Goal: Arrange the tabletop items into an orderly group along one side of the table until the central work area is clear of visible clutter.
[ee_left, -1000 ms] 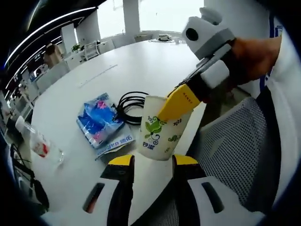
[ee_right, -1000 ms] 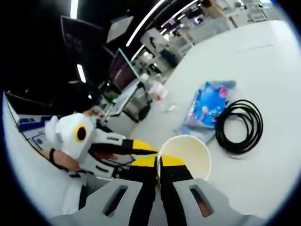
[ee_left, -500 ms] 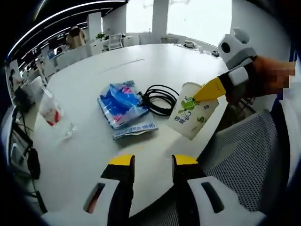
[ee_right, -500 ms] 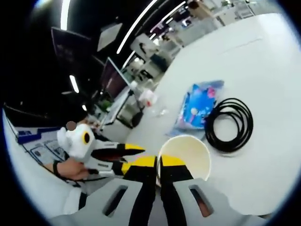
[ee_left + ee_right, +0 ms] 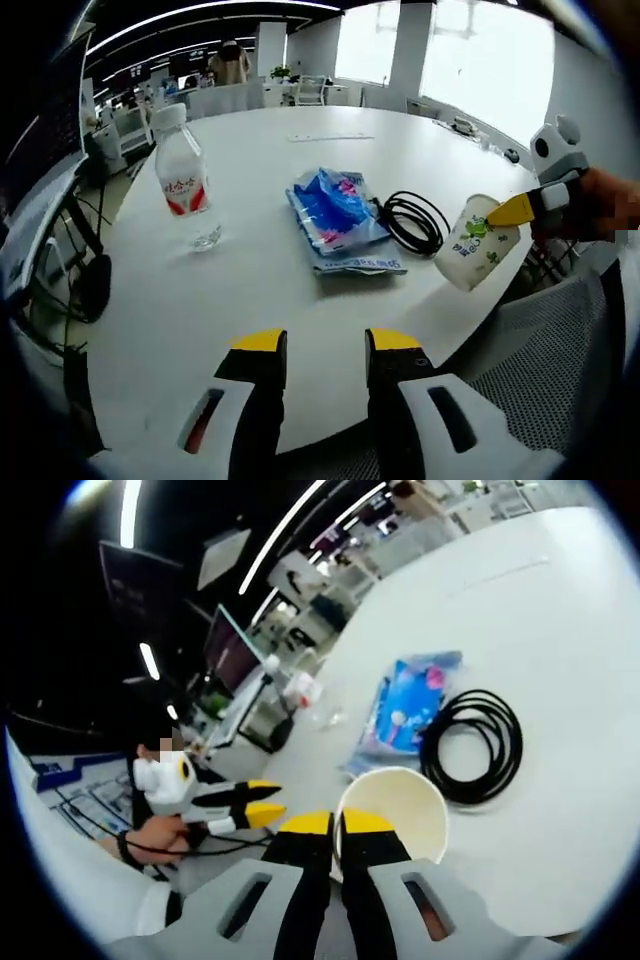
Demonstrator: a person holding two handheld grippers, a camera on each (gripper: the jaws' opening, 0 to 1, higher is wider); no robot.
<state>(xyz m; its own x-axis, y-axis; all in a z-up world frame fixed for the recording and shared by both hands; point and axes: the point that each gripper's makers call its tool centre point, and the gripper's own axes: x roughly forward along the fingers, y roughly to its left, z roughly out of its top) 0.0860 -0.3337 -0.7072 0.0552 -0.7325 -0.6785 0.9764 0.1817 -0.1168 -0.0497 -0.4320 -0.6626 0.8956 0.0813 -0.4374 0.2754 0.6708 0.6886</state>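
Note:
My right gripper point(image 5: 336, 826) is shut on the rim of a white paper cup point(image 5: 396, 808) with green print point(image 5: 473, 242), held tilted above the table's near right edge. That gripper point(image 5: 516, 208) comes in from the right in the left gripper view. A blue plastic packet point(image 5: 333, 207) point(image 5: 410, 700) lies mid-table, with a coiled black cable point(image 5: 414, 220) point(image 5: 473, 744) beside it. A clear water bottle point(image 5: 184, 180) with a red label stands upright at the left. My left gripper point(image 5: 318, 345) is open over the table's near edge, holding nothing; it shows too in the right gripper view point(image 5: 258, 806).
The round white table point(image 5: 270, 290) has free room near its front and far side. A grey mesh chair point(image 5: 540, 350) sits at the right edge. Desks, chairs and monitors stand behind, and a person stands far off.
The left gripper has pulled back and swung left, away from the cup, so the water bottle now stands further in. The right gripper still holds the cup, which now looks smaller and farther right.

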